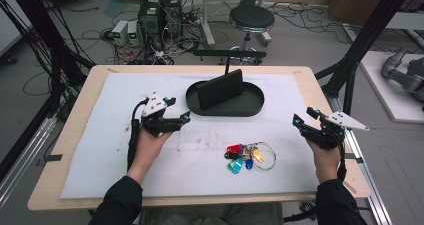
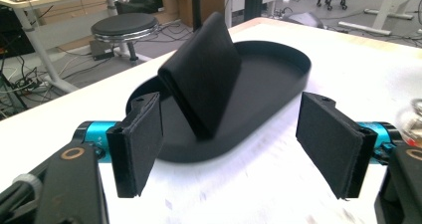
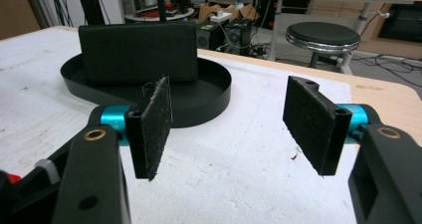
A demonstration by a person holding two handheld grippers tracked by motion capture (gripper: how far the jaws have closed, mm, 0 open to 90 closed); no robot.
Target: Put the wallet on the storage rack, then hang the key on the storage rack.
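The desk [image 1: 75,130] carries a white mat [image 1: 125,160] that covers most of its top. A black oval tray [image 1: 252,104] rests on the far centre of the mat. A black wallet [image 1: 220,89] stands tilted inside the tray, leaning on its long edge. A bunch of keys [image 1: 248,157] with coloured tags and a wire ring lies on the mat near the front edge, between the two hands and well apart from the tray. The left gripper [image 1: 181,116] is held just left of the tray; its fingers [image 2: 137,144] are released, spread wide and empty. The right gripper [image 1: 304,116] is held near the mat's right edge; its fingers [image 3: 313,117] are likewise released and empty.
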